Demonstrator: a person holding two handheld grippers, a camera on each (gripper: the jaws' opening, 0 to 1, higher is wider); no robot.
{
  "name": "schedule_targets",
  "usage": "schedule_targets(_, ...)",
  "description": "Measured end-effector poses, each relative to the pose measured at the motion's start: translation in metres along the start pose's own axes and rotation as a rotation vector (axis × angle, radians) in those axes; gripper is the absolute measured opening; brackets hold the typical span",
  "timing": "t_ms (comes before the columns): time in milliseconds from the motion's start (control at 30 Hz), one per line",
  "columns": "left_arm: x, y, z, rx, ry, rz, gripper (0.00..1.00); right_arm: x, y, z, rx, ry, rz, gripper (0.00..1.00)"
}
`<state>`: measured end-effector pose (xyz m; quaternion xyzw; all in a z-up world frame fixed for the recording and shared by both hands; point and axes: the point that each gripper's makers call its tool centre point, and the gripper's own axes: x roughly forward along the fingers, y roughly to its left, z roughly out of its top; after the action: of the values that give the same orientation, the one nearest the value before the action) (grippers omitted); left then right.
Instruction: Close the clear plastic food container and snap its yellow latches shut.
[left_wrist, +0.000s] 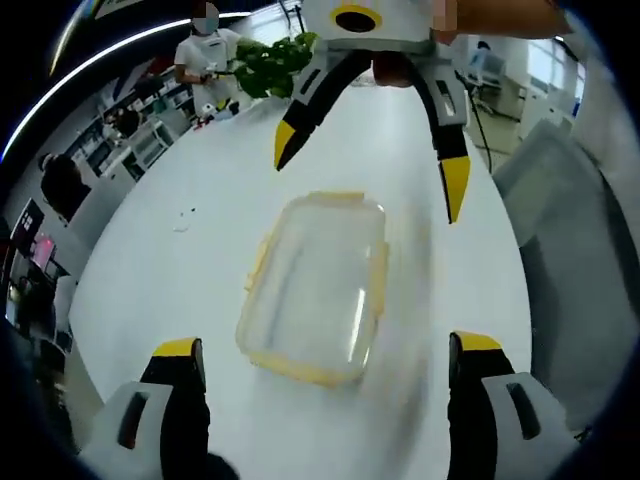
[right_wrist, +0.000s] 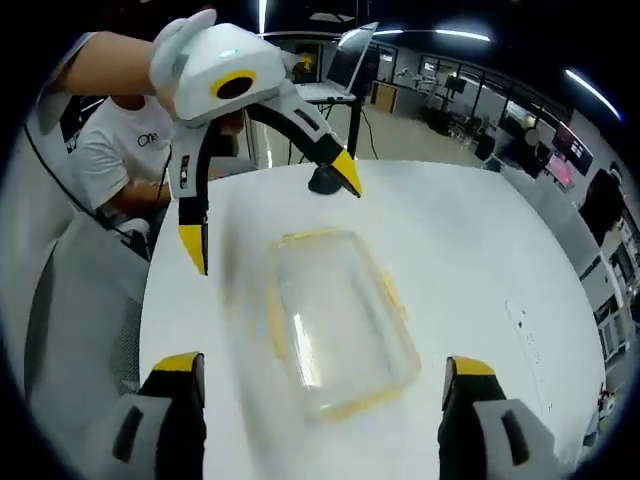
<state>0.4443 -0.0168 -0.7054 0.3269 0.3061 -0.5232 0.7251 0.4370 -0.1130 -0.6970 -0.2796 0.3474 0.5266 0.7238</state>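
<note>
You're in a big open lab with strip lights overhead, working on a round white table, and a few people sit or stand around its far edges. One clear plastic food container with yellow rim and latches sits near the middle of the table, well in from every edge, lid apparently resting on top already. Can't tell from the blur whether any latch is actually clicked down.

You've got two grippers hovering, one from each side. Your left gripper has its yellow-tipped jaws spread wide with nothing in them, and it straddles the near end of the container. Your right gripper is the same deal, wide apart and empty, and in the left gripper view it hangs above the far end without touching.

So I'd say you're at the approach step, no latch worked yet. Next move probably wants one gripper steadying the box while the other presses the lid flat, then pushes a yellow latch down until it catches. Count: one container, two grippers.
</note>
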Motion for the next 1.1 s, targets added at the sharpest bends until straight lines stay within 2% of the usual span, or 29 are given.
schedule_targets(300, -0.023, -0.024, -0.007, -0.051, -0.038, 0.029, 0.99, -0.019, 0.019, -0.004, 0.048, -0.047, -0.036, 0.99)
schedule_targets(467, -0.035, -0.035, -0.016, -0.095, -0.047, 0.064, 0.99, -0.032, 0.031, -0.009, 0.063, -0.070, -0.068, 0.99)
schedule_targets(600, -0.046, -0.044, -0.016, -0.136, -0.084, 0.096, 0.99, -0.044, 0.040, -0.013, 0.094, -0.101, -0.092, 0.99)
schedule_targets(800, -0.062, -0.066, -0.016, -0.162, -0.108, 0.122, 0.99, -0.060, 0.056, -0.024, 0.120, -0.133, -0.134, 0.99)
schedule_targets(933, -0.073, -0.080, -0.014, -0.200, -0.140, 0.157, 0.99, -0.072, 0.067, -0.032, 0.179, -0.187, -0.189, 0.99)
schedule_targets(1000, -0.078, -0.090, -0.018, -0.220, -0.156, 0.169, 0.99, -0.078, 0.076, -0.036, 0.197, -0.214, -0.200, 0.99)
schedule_targets(1100, -0.082, -0.105, -0.027, -0.235, -0.135, 0.184, 0.98, -0.083, 0.088, -0.045, 0.230, -0.231, -0.210, 0.99)
